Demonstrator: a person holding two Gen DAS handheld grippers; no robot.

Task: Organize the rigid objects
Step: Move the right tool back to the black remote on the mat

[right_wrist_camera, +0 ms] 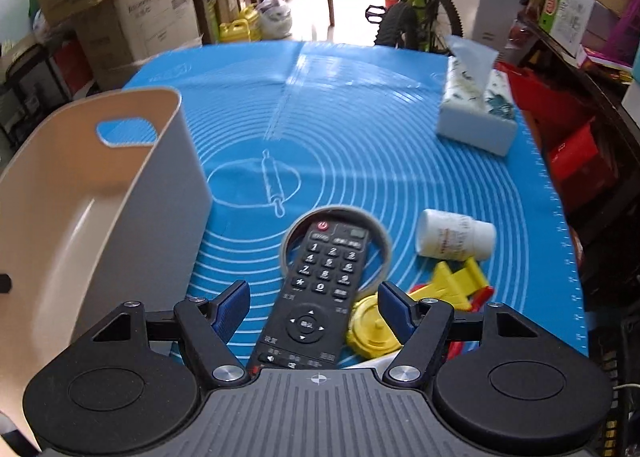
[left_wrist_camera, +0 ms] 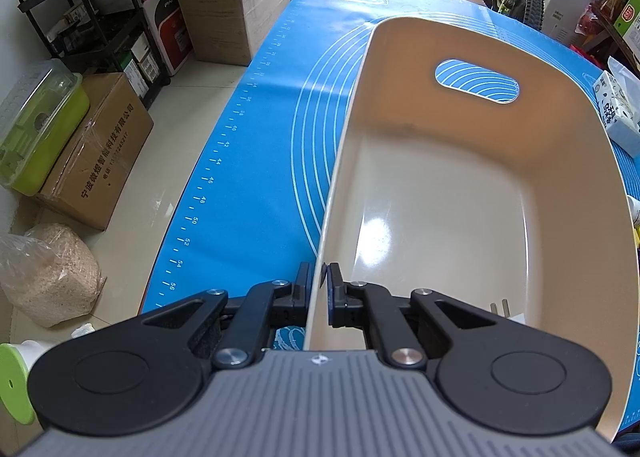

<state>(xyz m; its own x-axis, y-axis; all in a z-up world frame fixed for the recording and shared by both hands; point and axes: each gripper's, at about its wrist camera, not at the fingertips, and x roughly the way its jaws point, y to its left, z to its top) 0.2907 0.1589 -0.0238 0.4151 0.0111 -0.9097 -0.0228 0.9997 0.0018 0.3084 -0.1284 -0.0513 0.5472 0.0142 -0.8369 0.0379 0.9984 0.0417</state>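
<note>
Left gripper clamped, right gripper spread

The left gripper [left_wrist_camera: 318, 277] pinches the bin [left_wrist_camera: 460, 177] wall near its corner; the right gripper [right_wrist_camera: 314, 297], just beside the bin, angles down, fingers [right_wrist_camera: 234, 303] wide apart.

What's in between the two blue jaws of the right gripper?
In the right wrist view, the black remote control lies between the open jaws of the right gripper.

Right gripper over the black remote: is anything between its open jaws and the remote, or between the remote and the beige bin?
Nothing visible blocks either. The right gripper is open astride the remote, which lies across a grey ring. A yellow lid sits beside it. The mat toward the bin is bare.
</note>
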